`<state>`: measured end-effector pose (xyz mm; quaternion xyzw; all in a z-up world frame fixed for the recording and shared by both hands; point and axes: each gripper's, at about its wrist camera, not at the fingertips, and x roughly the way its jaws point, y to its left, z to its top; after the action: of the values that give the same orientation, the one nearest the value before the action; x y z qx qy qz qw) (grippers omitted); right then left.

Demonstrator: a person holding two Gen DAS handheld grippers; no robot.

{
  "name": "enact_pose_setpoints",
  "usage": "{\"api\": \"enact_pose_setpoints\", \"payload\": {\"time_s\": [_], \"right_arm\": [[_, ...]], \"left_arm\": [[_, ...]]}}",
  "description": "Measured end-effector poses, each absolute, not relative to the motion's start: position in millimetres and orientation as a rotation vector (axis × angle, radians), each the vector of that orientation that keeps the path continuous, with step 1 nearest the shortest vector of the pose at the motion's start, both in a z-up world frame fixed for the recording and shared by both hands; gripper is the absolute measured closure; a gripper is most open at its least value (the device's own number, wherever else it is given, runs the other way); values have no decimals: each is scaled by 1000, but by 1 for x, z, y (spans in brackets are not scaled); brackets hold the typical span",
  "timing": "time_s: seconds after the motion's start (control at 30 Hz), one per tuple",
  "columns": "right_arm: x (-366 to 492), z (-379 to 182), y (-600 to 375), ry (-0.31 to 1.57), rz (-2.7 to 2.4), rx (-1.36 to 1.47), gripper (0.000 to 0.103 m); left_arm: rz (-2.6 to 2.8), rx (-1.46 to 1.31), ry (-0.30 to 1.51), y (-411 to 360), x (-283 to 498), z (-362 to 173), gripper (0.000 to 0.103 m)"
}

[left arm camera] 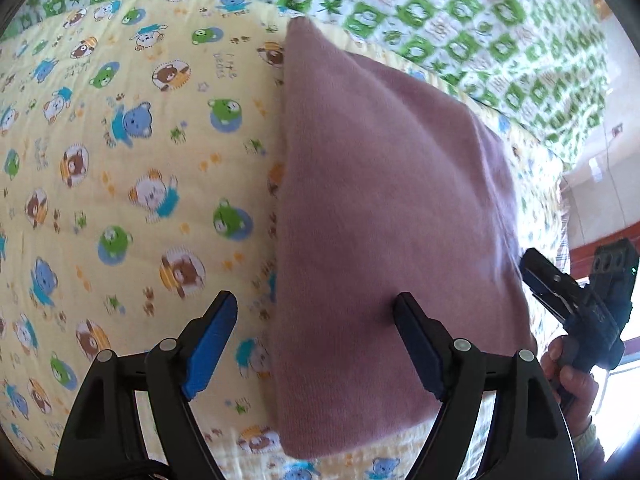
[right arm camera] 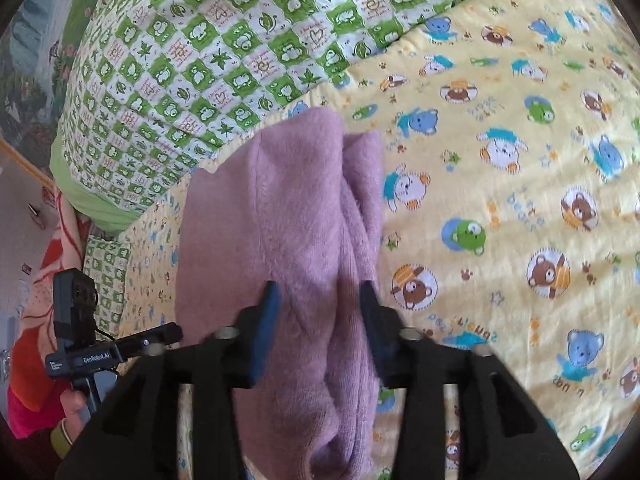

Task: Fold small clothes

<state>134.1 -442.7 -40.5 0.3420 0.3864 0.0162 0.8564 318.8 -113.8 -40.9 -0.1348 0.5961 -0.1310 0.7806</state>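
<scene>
on the bed, across the yellow bear-print quilt [left arm camera: 132, 168], we see a mauve knitted garment [left arm camera: 384, 220] lying folded into a long, narrow shape. going left to right in the left wrist view, bare quilt fills the left half, then the garment runs from the far edge of the quilt down toward the camera, and a green-and-white checked blanket [left arm camera: 460, 20] lies bunched beyond it at the top right.

our left hand-held gripper [left arm camera: 316, 312] stands wide apart: its left finger hangs over bare quilt, its right finger over the garment's near left part, and the garment's left edge lies between them. we see no pad pressing on the cloth. further right, at the frame's edge, our right hand-held gripper [left arm camera: 536, 280] shows from the side, gripped by a hand [left arm camera: 572, 384] below it.

in the right wrist view, the left hand-held gripper's body sits at the far left, near an orange floral cloth [right arm camera: 44, 280]. the checked blanket crosses the upper left. the garment lies centred, with a lengthwise crease where one layer laps the other. the right hand-held gripper's jaws stand partly apart over the garment's near end, the crease between the two fingers [right arm camera: 266, 320]; whether the pads touch the knit we cannot tell. the quilt spreads off to the right.
</scene>
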Motion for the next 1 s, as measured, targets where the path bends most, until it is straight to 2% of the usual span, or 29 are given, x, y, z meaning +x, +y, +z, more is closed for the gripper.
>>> {"api": "enact_pose_setpoints", "payload": {"time_s": [0.4,0.43,0.47,0.5,0.53,0.6,0.8,0.87,1.0], "right_arm": [[209,-64,-472,868,90,832,40],[213,-68,-475,871,93,850,57],[216,-68,-476,866,97,847,72],[218,-66,-477,856,99,831,82],[217,-61,-480,824,104,829,87],[212,-54,-487,766,103,872,90],[206,-72,-487,776,83,941,88],[204,-68,-486,780,94,944,81],[192,-53,-481,798,75,897,50]], "left_arm": [[-304,-351,1304,-107,384,-63,19],[-311,-348,1285,-110,388,-62,28],[-329,-344,1268,-112,389,-60,45],[-355,-332,1257,-117,392,-57,50],[-357,-313,1248,-121,395,-54,51],[-357,-272,1245,-133,399,-53,52],[-331,-331,1281,-129,392,-58,35],[-313,-358,1292,-122,385,-60,27],[-310,-440,1305,-100,357,-62,25]]}}
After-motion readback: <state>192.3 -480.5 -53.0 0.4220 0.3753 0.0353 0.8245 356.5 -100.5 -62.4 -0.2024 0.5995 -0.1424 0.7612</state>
